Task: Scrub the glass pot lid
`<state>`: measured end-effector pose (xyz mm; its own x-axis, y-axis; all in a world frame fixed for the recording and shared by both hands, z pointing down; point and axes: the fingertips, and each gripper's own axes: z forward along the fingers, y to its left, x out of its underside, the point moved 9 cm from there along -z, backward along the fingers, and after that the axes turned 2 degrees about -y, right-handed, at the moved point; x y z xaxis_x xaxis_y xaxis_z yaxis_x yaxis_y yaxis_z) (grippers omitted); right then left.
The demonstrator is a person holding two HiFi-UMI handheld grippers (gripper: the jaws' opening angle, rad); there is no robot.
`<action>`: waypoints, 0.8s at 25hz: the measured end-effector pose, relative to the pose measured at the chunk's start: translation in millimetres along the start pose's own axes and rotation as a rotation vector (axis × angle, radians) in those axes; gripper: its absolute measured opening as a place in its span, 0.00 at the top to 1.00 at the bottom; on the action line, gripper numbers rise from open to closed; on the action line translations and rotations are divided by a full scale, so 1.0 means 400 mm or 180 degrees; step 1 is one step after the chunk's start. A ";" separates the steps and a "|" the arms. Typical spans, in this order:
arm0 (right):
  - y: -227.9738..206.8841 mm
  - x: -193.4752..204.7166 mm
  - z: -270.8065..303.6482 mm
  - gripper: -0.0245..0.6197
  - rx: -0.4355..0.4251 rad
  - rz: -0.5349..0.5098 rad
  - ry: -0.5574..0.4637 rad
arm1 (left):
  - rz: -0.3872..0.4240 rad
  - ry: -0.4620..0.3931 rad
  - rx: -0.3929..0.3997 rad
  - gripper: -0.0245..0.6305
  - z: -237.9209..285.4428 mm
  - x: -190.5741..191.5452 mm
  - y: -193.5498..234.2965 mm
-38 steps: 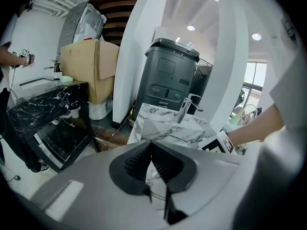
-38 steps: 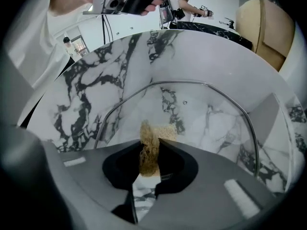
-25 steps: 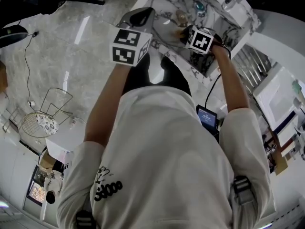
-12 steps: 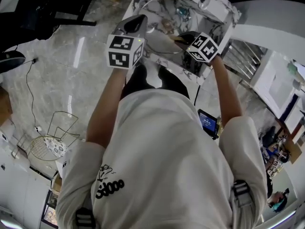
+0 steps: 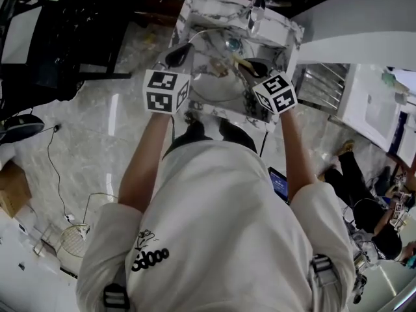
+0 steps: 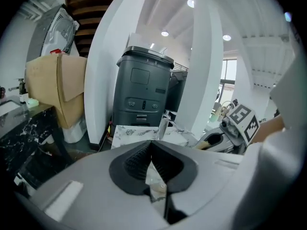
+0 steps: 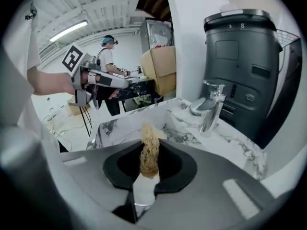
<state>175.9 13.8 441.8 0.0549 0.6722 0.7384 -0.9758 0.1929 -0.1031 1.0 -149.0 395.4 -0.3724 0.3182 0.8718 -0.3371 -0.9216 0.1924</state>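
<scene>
In the head view the glass pot lid [image 5: 214,83] hangs tilted over the marble sink [image 5: 198,2]. My left gripper [image 5: 179,54] is at the lid's left edge. In the left gripper view its pads [image 6: 139,159] are pressed together at the tips, and only a thin glassy sliver shows below them. My right gripper [image 5: 252,67] is at the lid's right side, shut on a tan fibrous scrubber [image 7: 149,145] that sticks up between its jaws. The scrubber [image 5: 238,62] lies against the lid's upper face. Each gripper shows in the other's view.
A chrome faucet [image 7: 211,107] stands on the sink's marble rim, also visible as the faucet [image 6: 164,123] beyond my left jaws. A dark bin [image 7: 244,56] stands behind it. Another person [image 7: 106,49] works at a far table. A wire basket [image 5: 75,239] sits on the floor.
The head view has swung, so the sink and both grippers now sit lower and nearer the middle. Both grippers keep their hold, and the scrubber stays on the lid.
</scene>
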 end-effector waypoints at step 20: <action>-0.014 -0.366 -0.257 0.89 0.0885 -0.0160 -0.1348 | 0.0762 -0.0709 -0.0021 0.94 -0.103 -0.295 0.012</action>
<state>195.1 -12.0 265.8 0.0689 0.3070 0.9492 -0.9968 -0.0185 0.0783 7.8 -181.8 274.8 -0.2438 0.0355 0.9692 -0.2686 -0.9627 -0.0323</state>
